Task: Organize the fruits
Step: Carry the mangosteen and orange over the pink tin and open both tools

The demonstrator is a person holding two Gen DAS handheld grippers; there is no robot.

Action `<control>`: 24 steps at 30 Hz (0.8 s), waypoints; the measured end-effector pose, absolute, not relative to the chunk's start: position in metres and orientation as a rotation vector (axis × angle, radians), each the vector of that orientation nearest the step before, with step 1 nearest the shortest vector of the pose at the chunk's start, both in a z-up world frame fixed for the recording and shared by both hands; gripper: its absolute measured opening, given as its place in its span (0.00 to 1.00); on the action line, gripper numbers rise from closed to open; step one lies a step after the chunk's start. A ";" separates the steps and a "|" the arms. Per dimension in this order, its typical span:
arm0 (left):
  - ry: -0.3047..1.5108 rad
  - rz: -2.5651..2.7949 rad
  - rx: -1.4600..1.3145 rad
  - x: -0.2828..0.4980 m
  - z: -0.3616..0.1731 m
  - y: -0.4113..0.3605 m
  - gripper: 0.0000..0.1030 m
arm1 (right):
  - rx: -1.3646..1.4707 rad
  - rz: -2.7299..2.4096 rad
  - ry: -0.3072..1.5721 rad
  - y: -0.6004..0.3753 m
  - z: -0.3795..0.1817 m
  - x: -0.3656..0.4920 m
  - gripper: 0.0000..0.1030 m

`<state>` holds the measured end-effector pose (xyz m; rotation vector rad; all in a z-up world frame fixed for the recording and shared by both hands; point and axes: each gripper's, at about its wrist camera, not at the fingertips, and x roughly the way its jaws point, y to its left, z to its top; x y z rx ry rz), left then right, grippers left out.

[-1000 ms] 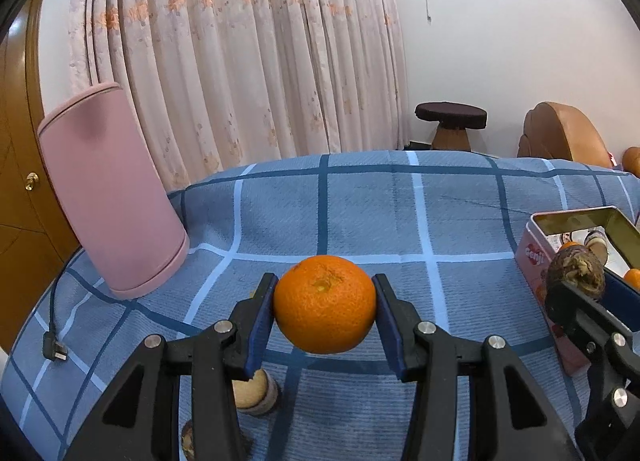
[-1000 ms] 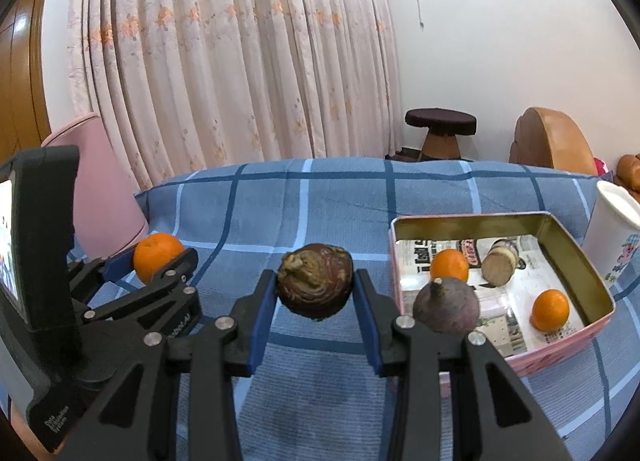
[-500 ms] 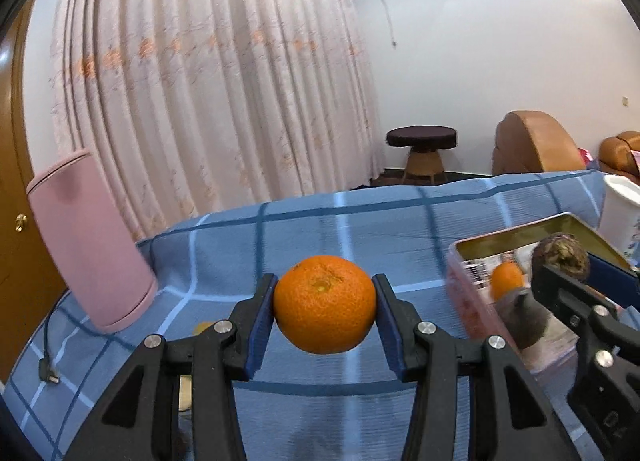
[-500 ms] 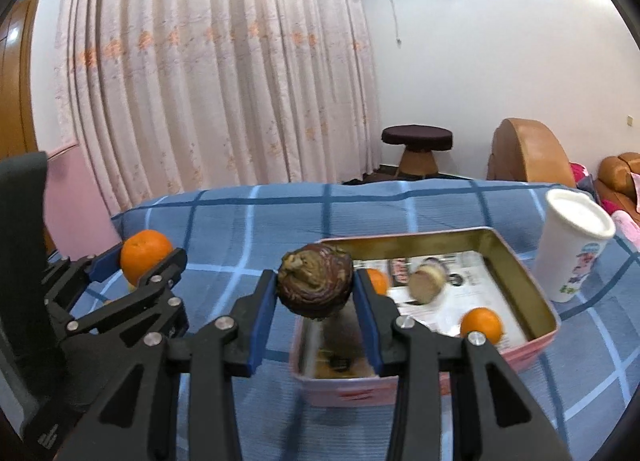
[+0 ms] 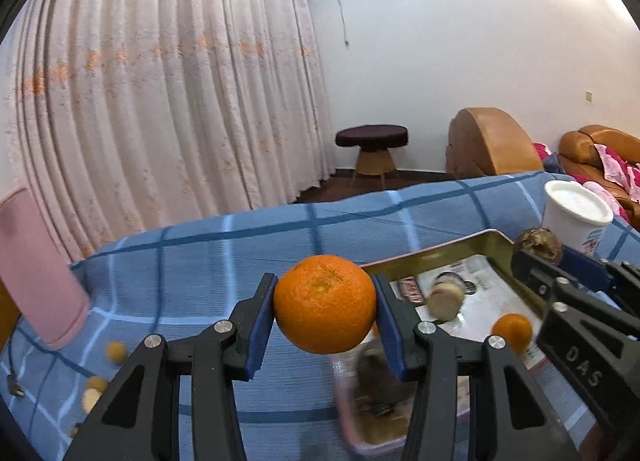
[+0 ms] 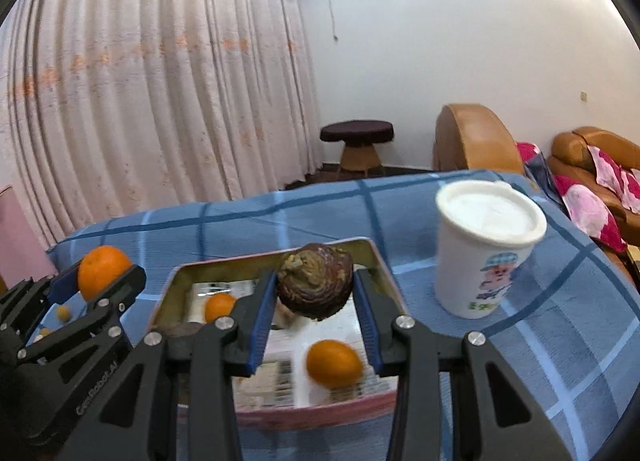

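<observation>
Left wrist view: left gripper point(image 5: 325, 315) clamps a dimpled round orange point(image 5: 325, 309); right gripper point(image 6: 315, 289) pinches a wrinkled, dark, possibly dried fruit point(image 6: 315, 285) above the rectangular metal tin point(image 6: 370, 251).

Each gripper is a black plastic frame of angled, triangular-cut struts, fastened with round silver screw heads at the joints. The left gripper point(image 5: 325, 315) and the right gripper point(image 6: 316, 287) both carry flat blue pads on the inner faces of their fingers point(image 5: 256, 325). Raised lettering is moulded into the black outer side of each body.
</observation>
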<state>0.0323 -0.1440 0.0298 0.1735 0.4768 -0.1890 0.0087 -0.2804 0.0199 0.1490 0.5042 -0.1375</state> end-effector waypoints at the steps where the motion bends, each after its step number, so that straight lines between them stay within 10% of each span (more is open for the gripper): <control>1: 0.489 -0.198 0.173 0.035 0.028 -0.149 0.48 | 0.145 -0.140 0.514 -0.283 0.018 0.012 0.40; 21: 0.601 -0.190 0.206 0.054 -0.002 -0.163 0.54 | 0.141 -0.080 0.589 -0.286 -0.002 0.031 0.45; 24: 0.552 -0.201 0.208 0.043 0.005 -0.160 0.74 | 0.159 -0.078 0.512 -0.287 0.005 0.020 0.83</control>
